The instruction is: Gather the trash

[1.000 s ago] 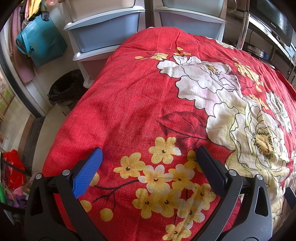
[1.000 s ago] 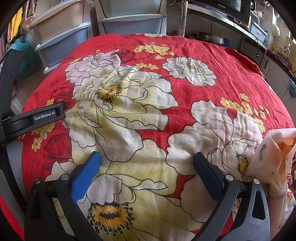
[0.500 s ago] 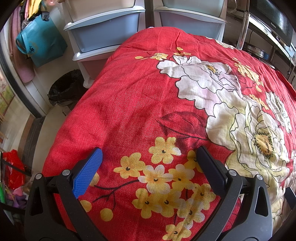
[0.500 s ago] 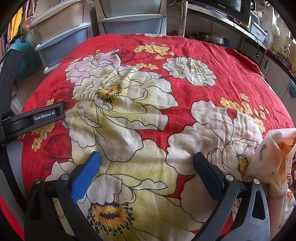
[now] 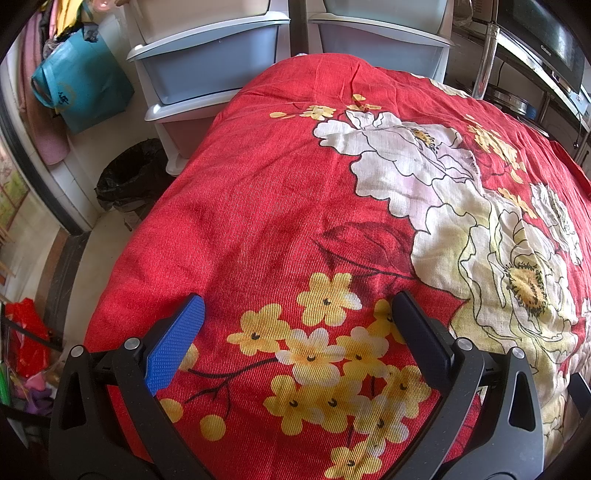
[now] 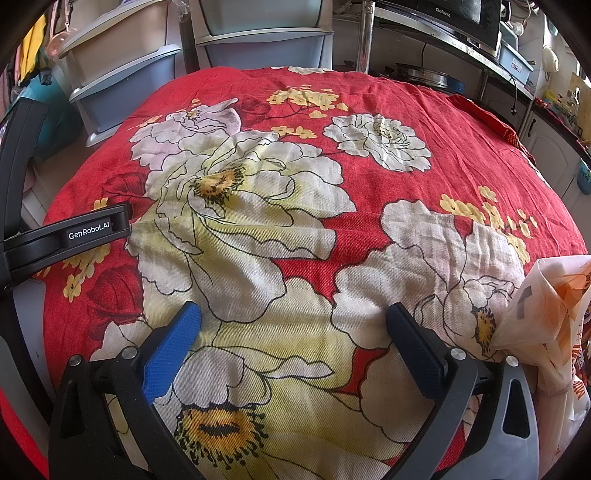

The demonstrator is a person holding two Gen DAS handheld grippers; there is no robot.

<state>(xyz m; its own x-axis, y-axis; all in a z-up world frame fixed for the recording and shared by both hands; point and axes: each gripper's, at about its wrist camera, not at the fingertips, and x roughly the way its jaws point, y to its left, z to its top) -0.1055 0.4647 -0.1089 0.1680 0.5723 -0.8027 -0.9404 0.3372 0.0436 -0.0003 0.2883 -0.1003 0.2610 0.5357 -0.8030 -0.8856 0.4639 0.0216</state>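
A table is covered by a red cloth with big white and yellow flowers (image 5: 258,206), also in the right wrist view (image 6: 369,92). My left gripper (image 5: 299,317) is open and empty over the cloth's near left part. My right gripper (image 6: 295,325) is open and empty over the cloth's near middle. A crumpled white and orange plastic bag (image 6: 554,314) lies at the cloth's right edge, just right of my right gripper. A bin lined with a black bag (image 5: 129,177) stands on the floor left of the table. My left gripper's body (image 6: 66,236) shows at the left in the right wrist view.
Plastic drawer units (image 5: 207,66) stand behind the table, also in the right wrist view (image 6: 258,48). A teal bag (image 5: 81,85) hangs at the far left. A metal rack with a microwave (image 6: 461,14) and pans is at the back right. Red bags (image 5: 26,332) lie on the floor.
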